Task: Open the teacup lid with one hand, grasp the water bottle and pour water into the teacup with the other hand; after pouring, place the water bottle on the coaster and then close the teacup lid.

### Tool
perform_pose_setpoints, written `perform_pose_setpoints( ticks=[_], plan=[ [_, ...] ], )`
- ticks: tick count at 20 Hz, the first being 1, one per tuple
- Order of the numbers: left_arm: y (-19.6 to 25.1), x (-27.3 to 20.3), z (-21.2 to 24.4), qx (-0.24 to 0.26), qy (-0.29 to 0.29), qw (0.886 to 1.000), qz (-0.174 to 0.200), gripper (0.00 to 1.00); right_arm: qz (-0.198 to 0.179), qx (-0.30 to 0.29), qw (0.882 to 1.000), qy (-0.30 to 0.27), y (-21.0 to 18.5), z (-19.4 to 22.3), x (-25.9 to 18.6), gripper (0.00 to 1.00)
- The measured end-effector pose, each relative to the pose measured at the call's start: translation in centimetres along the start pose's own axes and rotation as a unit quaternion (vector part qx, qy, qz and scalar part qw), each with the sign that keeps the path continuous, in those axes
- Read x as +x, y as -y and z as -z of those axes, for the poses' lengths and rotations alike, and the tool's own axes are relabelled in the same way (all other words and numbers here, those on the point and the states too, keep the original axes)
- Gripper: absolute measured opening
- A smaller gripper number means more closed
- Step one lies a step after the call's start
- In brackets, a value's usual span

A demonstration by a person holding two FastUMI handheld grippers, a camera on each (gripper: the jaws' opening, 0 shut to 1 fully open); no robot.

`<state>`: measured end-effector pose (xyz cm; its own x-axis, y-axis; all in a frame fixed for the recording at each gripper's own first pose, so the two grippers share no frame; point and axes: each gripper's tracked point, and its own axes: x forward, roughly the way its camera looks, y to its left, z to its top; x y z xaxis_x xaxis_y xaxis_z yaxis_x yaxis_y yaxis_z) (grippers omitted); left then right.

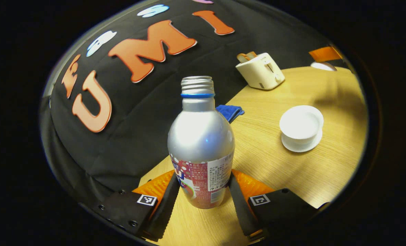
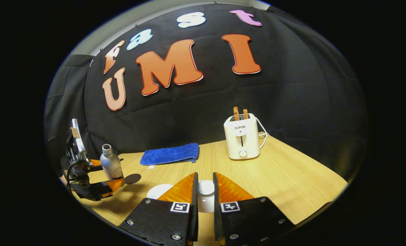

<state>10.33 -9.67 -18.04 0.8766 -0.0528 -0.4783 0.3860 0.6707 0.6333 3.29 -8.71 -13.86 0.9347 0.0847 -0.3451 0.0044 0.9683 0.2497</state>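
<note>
Water bottle (image 1: 201, 147): stood uncapped on the bench (image 1: 292, 177), left gripper (image 1: 203, 196) fingers close at both sides, contact unclear.
Teacup (image 1: 301, 127): open, on its saucer, right of the bottle.
Lid (image 2: 205, 193): clamped between right gripper (image 2: 205, 194) fingers.

Black gripper bodies (image 2: 205, 205) with silver screws, square coded markers

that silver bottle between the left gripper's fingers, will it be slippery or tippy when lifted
The water bottle looks like smooth, glossy metal, so it could slip in a light grip. It is tall over a narrow base and uncapped, so it may tip or spill if knocked. The left gripper flanks its labelled lower part, below the bulk, so it may lean when lifted.
</note>
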Motion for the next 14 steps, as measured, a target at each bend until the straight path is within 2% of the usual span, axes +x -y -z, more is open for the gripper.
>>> perform_pose_setpoints(
  ticks=[6,14],
  plan=[
    [2.3,0.8,-1.0,0.12,-0.008,0.993,0.018,0.82,0.008,0.01,1.0,0.001,1.5,0.4,-0.9,0.18],
    [3.5,0.9,-1.9,0.256,-0.004,0.966,0.029,0.83,0.021,0.017,1.0,0.006,2.9,0.6,-1.8,0.18]
  ],
)
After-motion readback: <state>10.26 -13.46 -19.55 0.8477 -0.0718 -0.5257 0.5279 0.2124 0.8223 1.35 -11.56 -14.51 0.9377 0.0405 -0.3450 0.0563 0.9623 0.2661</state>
